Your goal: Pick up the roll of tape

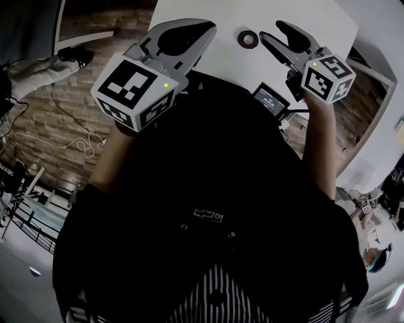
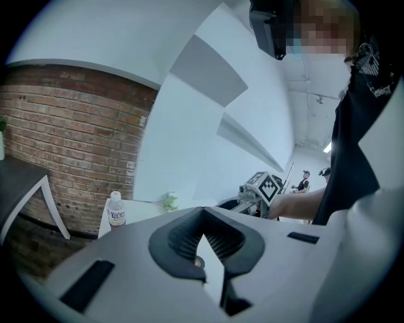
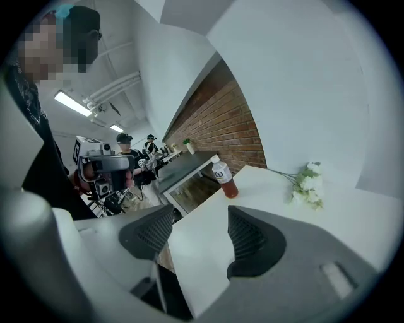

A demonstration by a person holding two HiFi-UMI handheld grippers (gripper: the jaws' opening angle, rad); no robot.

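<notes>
Grasp not yet made: the roll of tape (image 1: pixel 248 39) lay on the counter (image 1: pixel 221 12) just beside the right gripper's (image 1: pixel 270 30) parted, empty jaws, while the left gripper's (image 1: pixel 205 35) jaws were closed on nothing.

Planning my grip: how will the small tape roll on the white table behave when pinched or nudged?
The roll of tape lies flat, so it probably won't roll unless tipped on edge. It looks small, likely light; a nudge may slide it across the smooth white table. Its ring should stay stiff.
</notes>
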